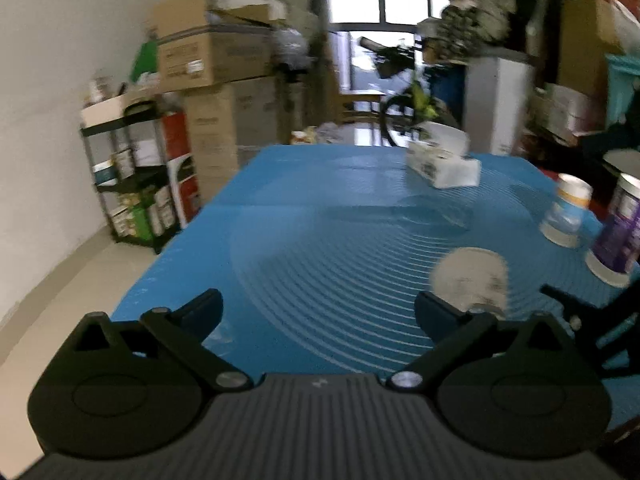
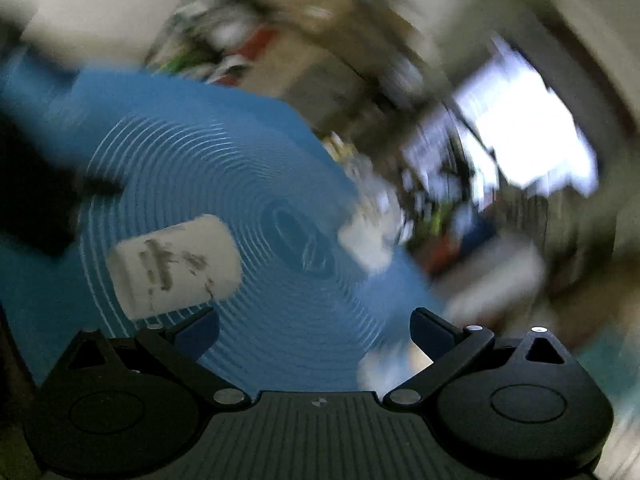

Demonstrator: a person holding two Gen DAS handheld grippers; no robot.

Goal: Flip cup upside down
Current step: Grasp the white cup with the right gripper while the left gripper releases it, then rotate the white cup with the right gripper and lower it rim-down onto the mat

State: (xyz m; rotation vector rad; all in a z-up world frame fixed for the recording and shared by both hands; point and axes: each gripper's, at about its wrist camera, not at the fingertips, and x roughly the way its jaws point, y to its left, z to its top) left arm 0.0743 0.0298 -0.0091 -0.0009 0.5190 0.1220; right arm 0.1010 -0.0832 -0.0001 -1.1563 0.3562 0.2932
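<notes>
My left claw [image 1: 318, 312] hovers low over the near part of the desk, its two dark blue-tipped fingers spread wide apart with nothing between them. Under it lies the blue mat with raised concentric rings [image 1: 320, 240] that covers the desk. The pale, off-white paper cup with dark smudged markings [image 1: 470, 280] sits on the mat just beyond my left claw's right finger [image 1: 436, 316], to the right of centre; from this view its round end faces the camera, and blur keeps me from saying which end that is.

Farther off, toward the far right of the mat, rests a white tissue box [image 1: 442, 164]. Along the right edge stand a clear bottle with an orange and white band [image 1: 566, 216] and, just beside it, a purple-labelled can [image 1: 618, 232]. Beyond the desk on the left I see stacked brown cardboard boxes [image 1: 212, 60] and a black wire shelf rack [image 1: 128, 176].

My right claw [image 2: 314, 328] is also spread wide apart, gripping nothing. Its view is tilted and heavily blurred. There the same cup [image 2: 176, 266] shows side-on against the ringed mat [image 2: 256, 320], up and to the left of the right claw's left finger [image 2: 198, 330], close to it but outside the gap. I cannot tell whether they touch. A dark blurred shape fills the left edge of that view.
</notes>
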